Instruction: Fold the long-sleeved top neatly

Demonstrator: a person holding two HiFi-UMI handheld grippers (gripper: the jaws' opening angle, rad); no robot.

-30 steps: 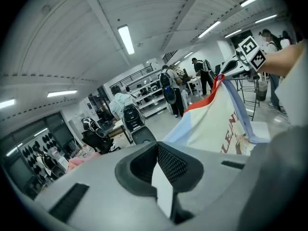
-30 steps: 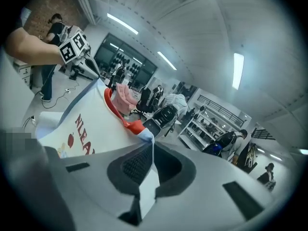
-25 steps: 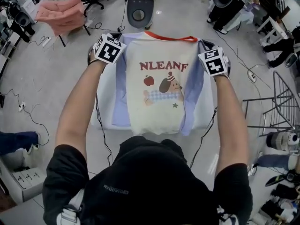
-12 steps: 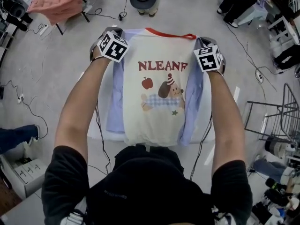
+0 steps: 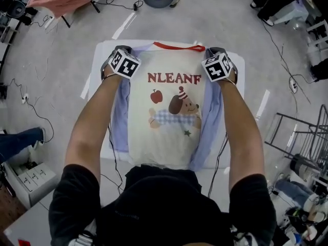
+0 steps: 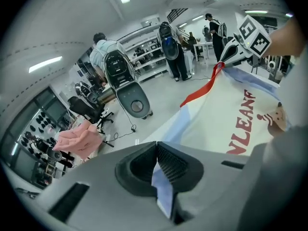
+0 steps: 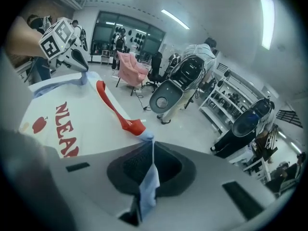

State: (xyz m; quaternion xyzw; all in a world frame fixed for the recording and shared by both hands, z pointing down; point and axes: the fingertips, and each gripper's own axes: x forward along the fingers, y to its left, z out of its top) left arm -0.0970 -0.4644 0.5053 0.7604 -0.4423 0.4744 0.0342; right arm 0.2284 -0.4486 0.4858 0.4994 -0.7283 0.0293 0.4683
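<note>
Left claw (image 6: 156, 150) and right claw (image 7: 153, 154) each pinch a shoulder of the top (image 5: 169, 122). Its length runs back toward the person over the tabletop (image 5: 237, 68).

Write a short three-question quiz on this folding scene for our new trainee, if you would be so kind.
1. True or false: the left gripper and the right gripper are each shut on pale blue fabric of the long-sleeved top.
2. The top's neckline trim is: A red, B green, C black.
3. Which word is printed across the chest?

Key: 1 true; 2 A; 3 NLEANF.
</note>
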